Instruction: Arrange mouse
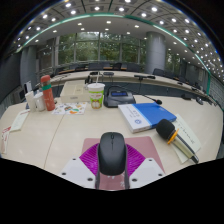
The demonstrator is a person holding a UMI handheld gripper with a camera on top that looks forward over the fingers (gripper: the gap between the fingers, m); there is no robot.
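Note:
A black computer mouse (112, 150) sits between my gripper's (112, 162) two fingers, its front pointing away from me. The magenta pads (89, 160) press against both of its sides, so the gripper is shut on the mouse. The mouse is low over the beige table (60, 130), above a pale pink patch of the tabletop just ahead of the fingers. I cannot tell whether its underside touches the surface.
Beyond the fingers stand a green cup (96, 95), a dark flat item (118, 97) and a blue-and-white book (141, 115). A yellow-and-black tool (167, 130) lies to the right. Bottles (42, 95) and papers (74, 92) are at the far left.

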